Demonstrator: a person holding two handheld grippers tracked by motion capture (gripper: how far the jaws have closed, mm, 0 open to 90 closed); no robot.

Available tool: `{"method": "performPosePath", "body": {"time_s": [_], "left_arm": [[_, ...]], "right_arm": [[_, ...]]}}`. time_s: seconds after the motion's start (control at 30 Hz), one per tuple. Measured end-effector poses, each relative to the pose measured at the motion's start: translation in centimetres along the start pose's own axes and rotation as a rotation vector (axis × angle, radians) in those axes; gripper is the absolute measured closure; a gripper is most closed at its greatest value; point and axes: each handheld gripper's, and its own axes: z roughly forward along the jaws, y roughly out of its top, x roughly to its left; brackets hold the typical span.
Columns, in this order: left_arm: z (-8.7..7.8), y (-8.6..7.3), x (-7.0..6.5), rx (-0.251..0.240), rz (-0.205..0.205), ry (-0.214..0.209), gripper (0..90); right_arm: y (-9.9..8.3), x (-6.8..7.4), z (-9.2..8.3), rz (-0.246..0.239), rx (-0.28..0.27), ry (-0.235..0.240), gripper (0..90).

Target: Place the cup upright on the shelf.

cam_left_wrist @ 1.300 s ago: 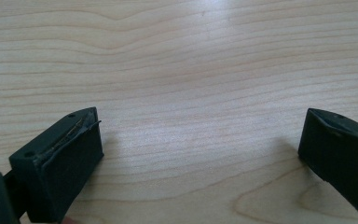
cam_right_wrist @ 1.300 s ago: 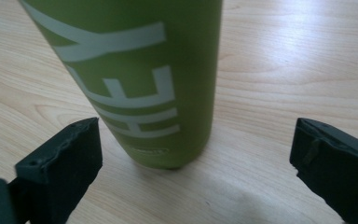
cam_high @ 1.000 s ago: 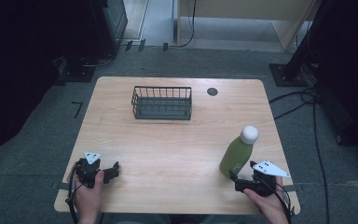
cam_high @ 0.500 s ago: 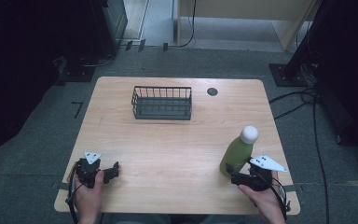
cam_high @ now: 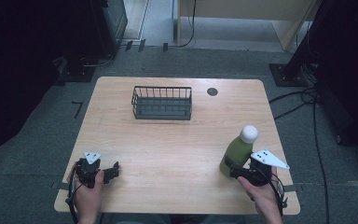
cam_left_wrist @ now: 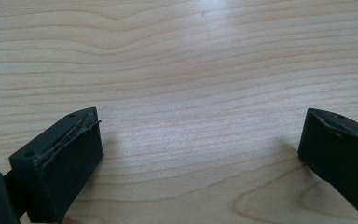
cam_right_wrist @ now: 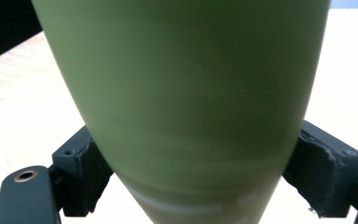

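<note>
The right hand-held gripper (cam_high: 235, 169) is closed on the lower body of a green bottle (cam_high: 237, 154); its jaws have just been closing, and in the right gripper view the two black pads (cam_right_wrist: 89, 175) are seen pressed against either side of the bottle (cam_right_wrist: 182, 102); the bottle, topped by a white cap (cam_high: 249, 134), is held tilted near the front right corner of the worktop (cam_high: 177, 149), its cap leaning away from the person; whether its base touches the wood cannot be told. The left hand-held gripper (cam_high: 113, 170) is kept low at the front left of the worktop, its jaws spread wide with bare wood (cam_left_wrist: 191, 93) between them. A dark wire basket (cam_high: 161, 102) is seen toward the far side, well apart from both; a small dark round spot (cam_high: 212, 91) lies just to its right.
</note>
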Motion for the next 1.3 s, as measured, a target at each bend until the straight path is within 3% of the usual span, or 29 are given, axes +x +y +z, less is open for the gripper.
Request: {"method": "performPosePath", "body": {"time_s": [0.17,0.5,0.67,1.3], "left_arm": [[0.0,0.0,0.0,0.000,0.000,0.000,0.0],[0.0,0.0,0.0,0.000,0.000,0.000,0.0],[0.0,0.0,0.0,0.000,0.000,0.000,0.0],[0.0,0.0,0.0,-0.001,0.000,0.000,0.0]], "right_arm": [[0.7,0.2,0.0,0.007,-0.018,0.000,16.2],[1.2,0.5,0.0,-0.023,-0.026,-0.047,19.4],[1.5,0.3,0.1,0.003,-0.024,-0.028,19.7],[4.5,2.2,1.3,-0.052,-0.036,0.026,19.9]]}}
